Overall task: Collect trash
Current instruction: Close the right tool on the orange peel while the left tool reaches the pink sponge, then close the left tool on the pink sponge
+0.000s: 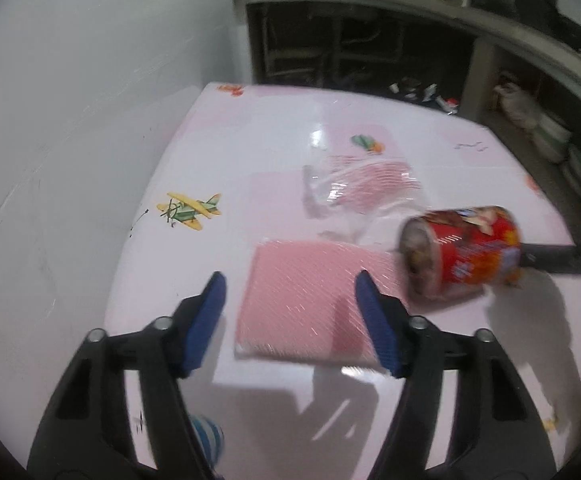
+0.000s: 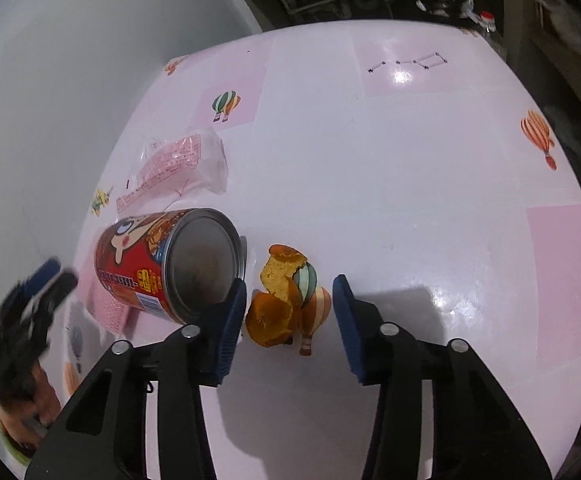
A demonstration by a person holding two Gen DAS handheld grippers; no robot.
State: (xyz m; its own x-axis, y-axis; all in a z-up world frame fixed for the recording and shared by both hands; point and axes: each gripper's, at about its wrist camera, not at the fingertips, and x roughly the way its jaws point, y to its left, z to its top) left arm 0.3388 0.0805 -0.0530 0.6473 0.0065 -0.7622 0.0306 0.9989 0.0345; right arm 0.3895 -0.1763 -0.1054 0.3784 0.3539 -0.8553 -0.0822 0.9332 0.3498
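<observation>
Pink and white: table cover point(image 2: 370, 200), glossy, printed with balloons, a small plane and a star figure; all items below lie on it.
Red can point(image 2: 162, 264): lies on its side, open end towards the right wrist camera, inside apparently empty; it rests partly over the pink packet.
Pink packet point(image 1: 310, 300): flat, wrapped in clear film, just ahead of the left gripper, one edge under or touching the can.
Clear wrapper point(image 2: 182, 164): crumpled film with pink print, farther back, apart from the can.
Orange peel point(image 2: 276, 296): curled pieces, just beside the can's open end, between the right gripper's blue pads point(image 2: 230, 320).
Left gripper point(image 1: 290, 324): jaws wide apart, holding nothing, poised over the near part of the packet.
Right gripper point(image 2: 289, 322): jaws apart, empty, straddling the peel; its left pad is at or very near the can's rim, contact uncertain.
Bin or bag: none in either view.
Progress: judged early; four pieces of trash are on the table, none is gripped.
Remaining: peel, can, packet and wrapper all to be gathered; peel and packet look like the nearest picks.
</observation>
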